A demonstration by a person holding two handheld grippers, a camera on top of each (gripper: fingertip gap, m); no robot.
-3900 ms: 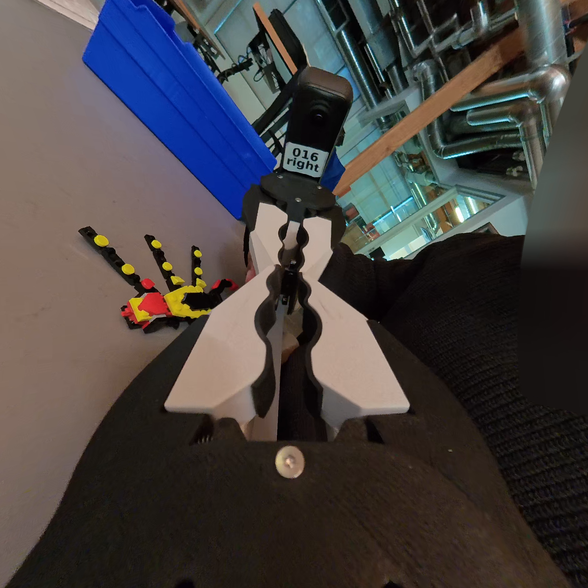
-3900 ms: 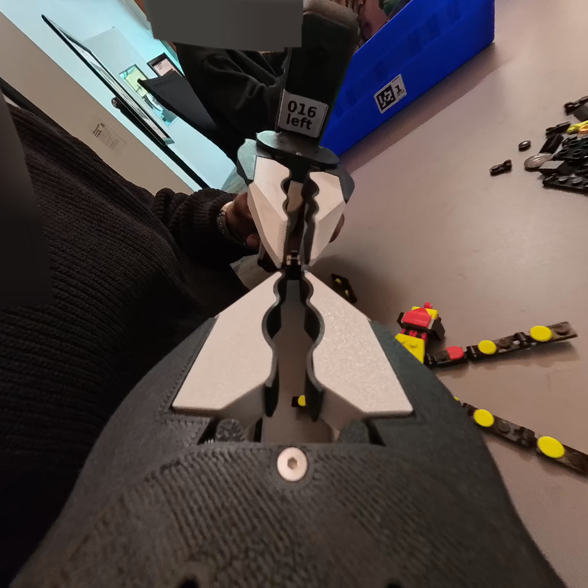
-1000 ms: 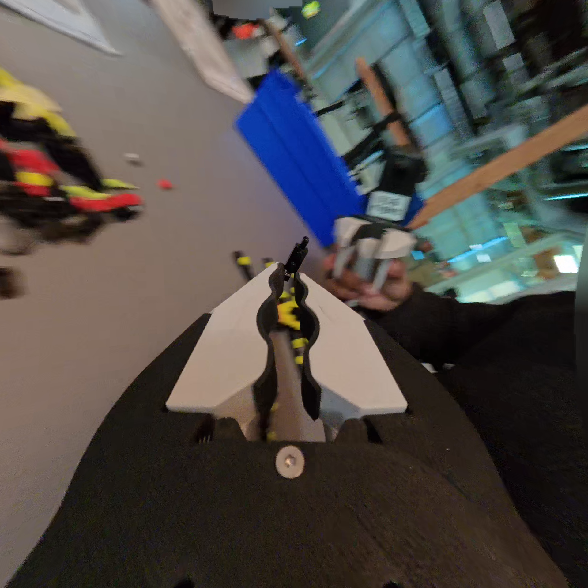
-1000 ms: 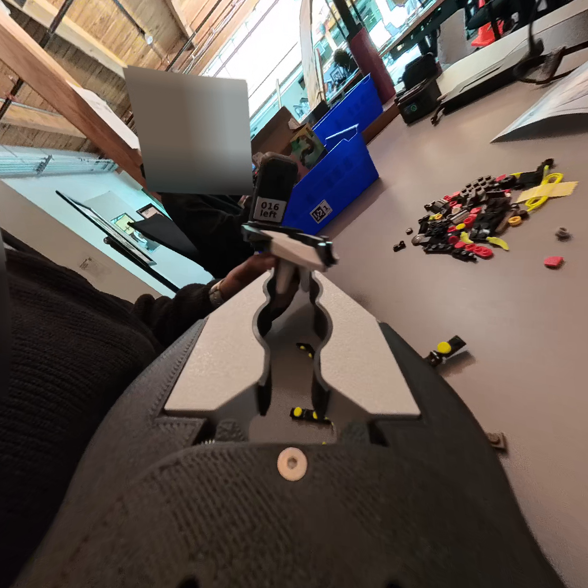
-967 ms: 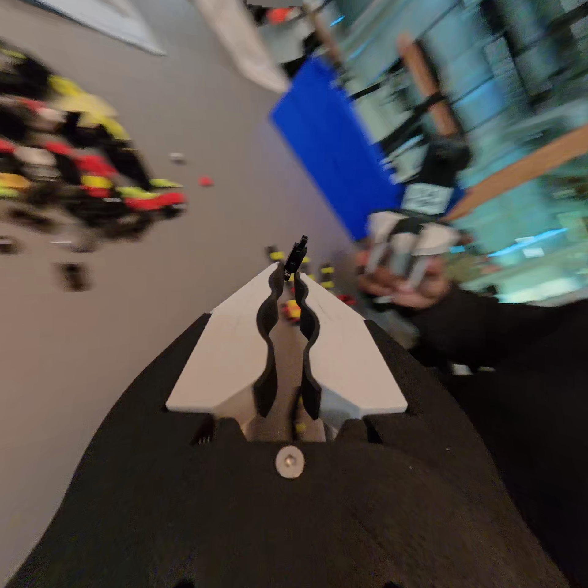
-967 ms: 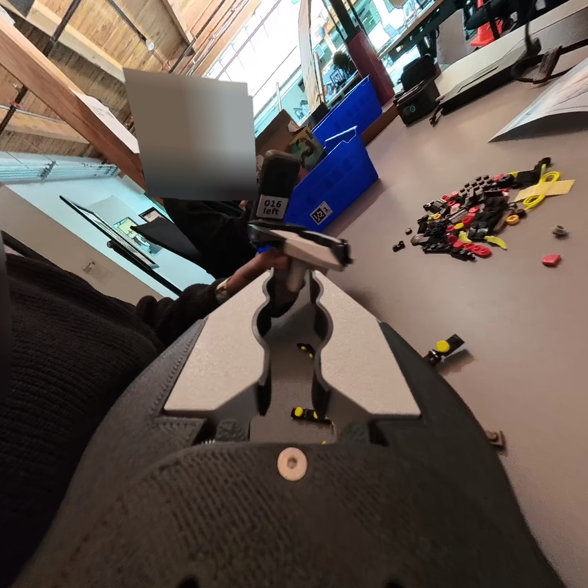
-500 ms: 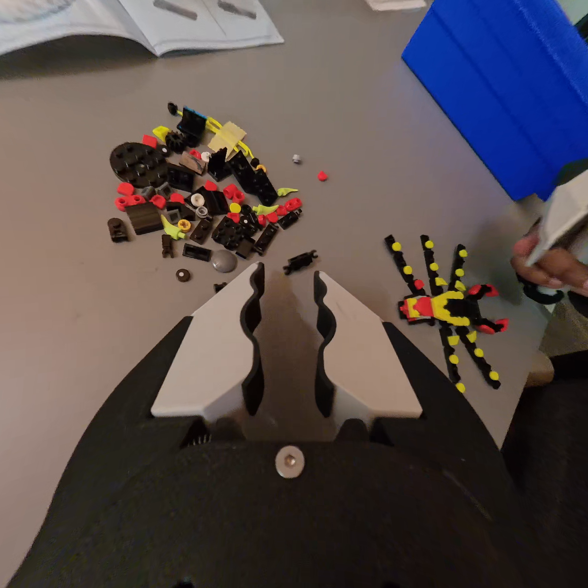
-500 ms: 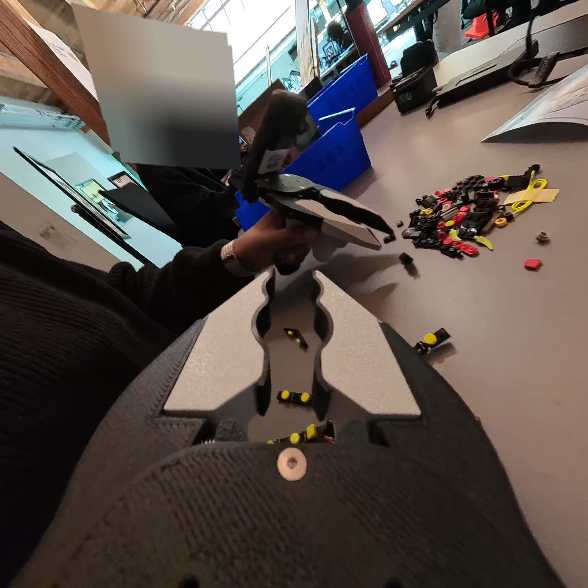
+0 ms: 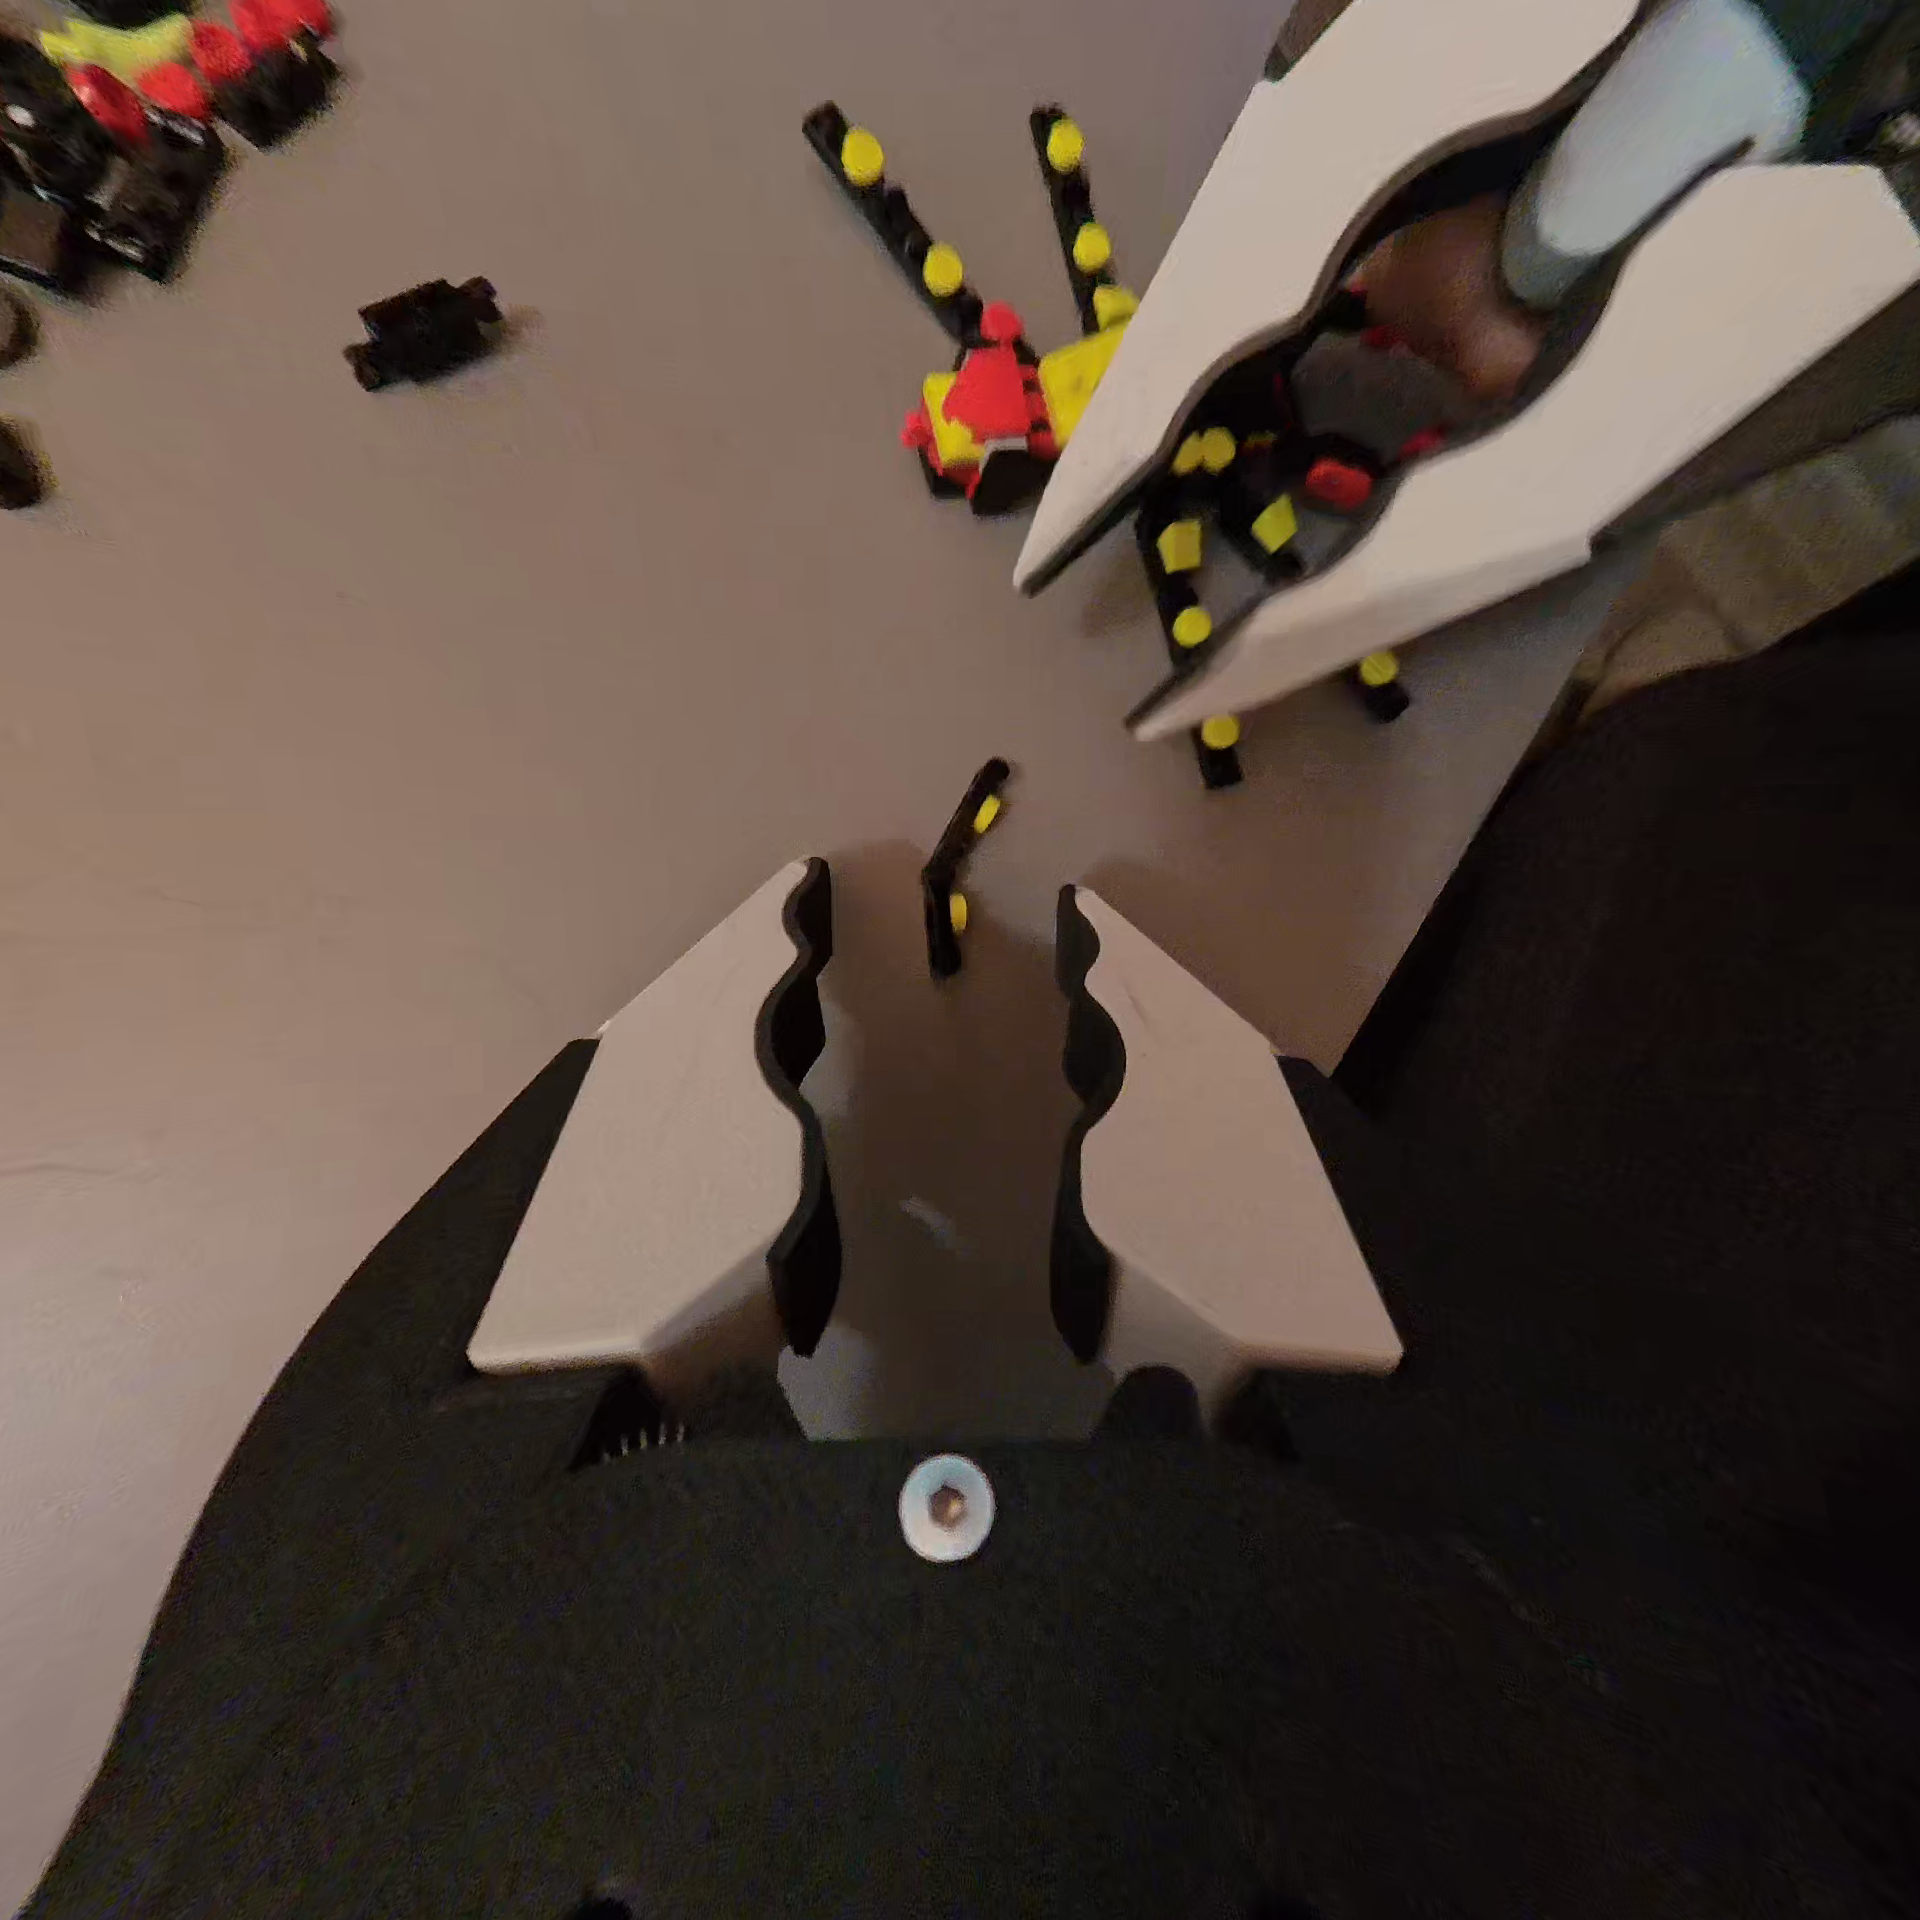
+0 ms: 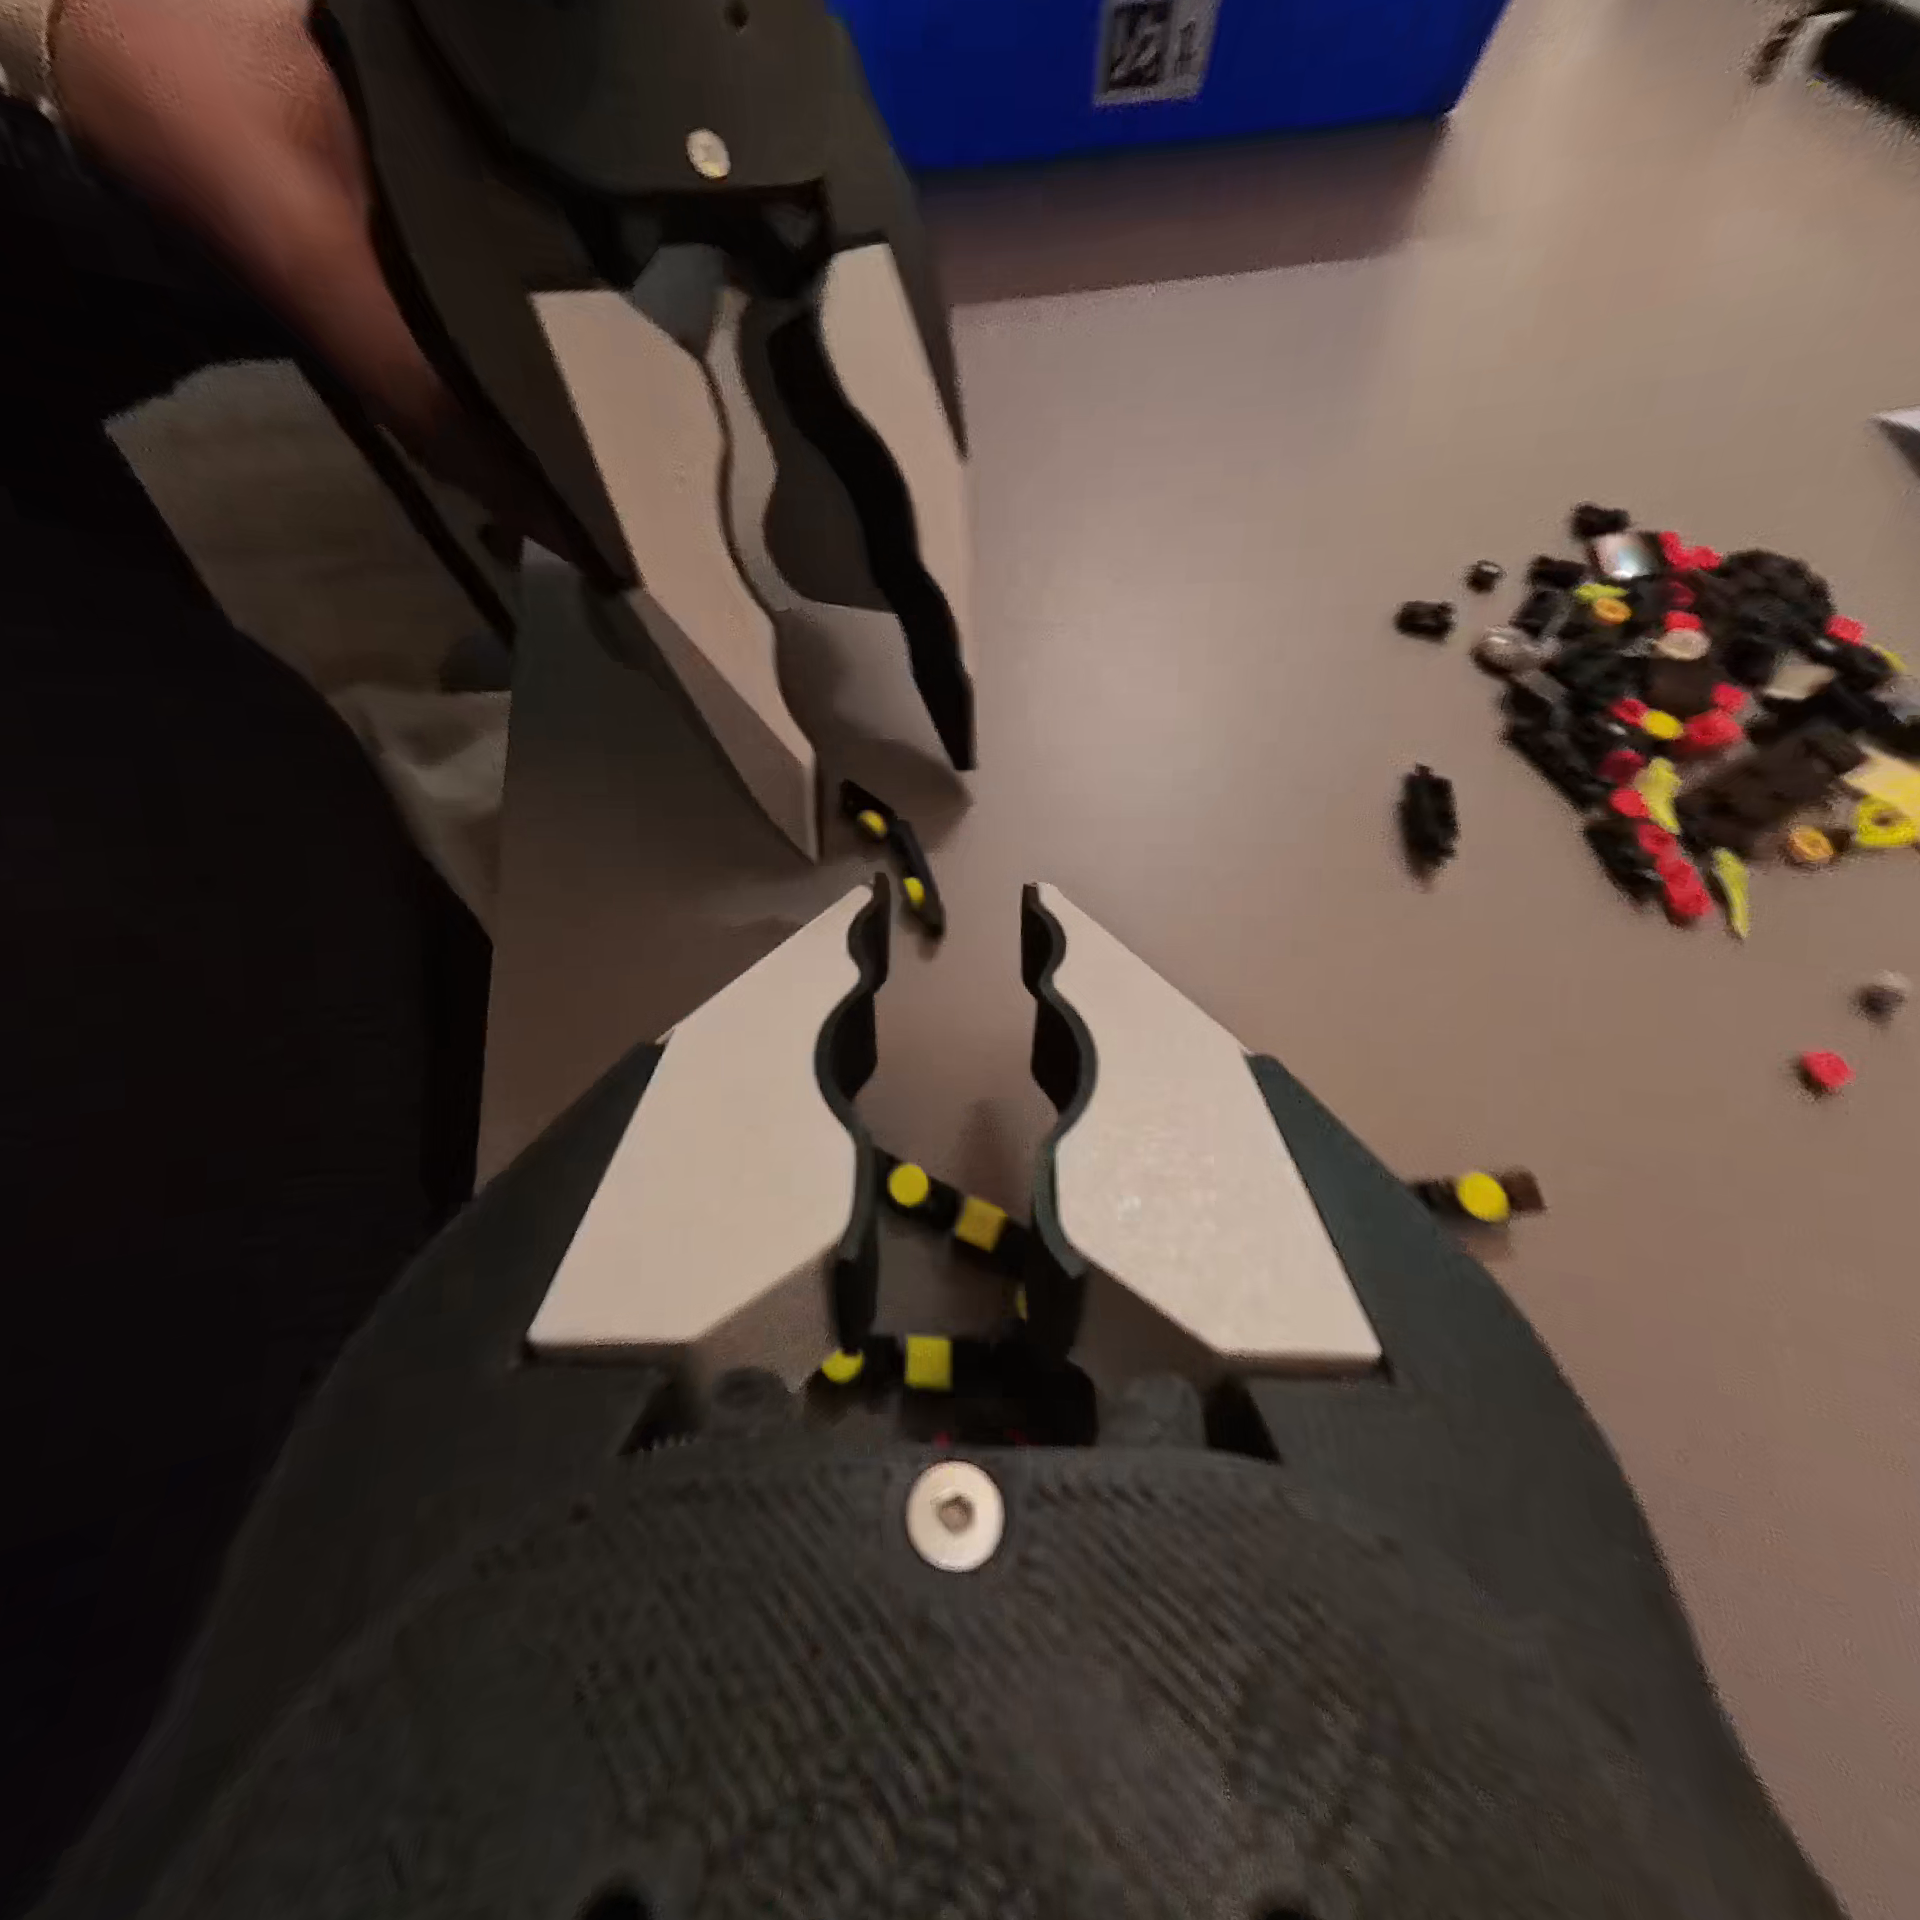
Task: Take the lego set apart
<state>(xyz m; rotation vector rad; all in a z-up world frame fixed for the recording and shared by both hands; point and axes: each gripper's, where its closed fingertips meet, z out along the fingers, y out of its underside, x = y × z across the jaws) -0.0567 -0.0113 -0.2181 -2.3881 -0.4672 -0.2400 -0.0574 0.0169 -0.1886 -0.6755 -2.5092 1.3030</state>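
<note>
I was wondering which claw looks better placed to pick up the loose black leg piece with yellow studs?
Left, probably: the left claw is open, with the leg piece right at its tips, whereas the right claw hovers over the spider model.

Grey claw fingers, black bodies (silver screws), dark sleeve

spider model: body half hidden by right gripper | loose pile: blurred, cut off
</note>
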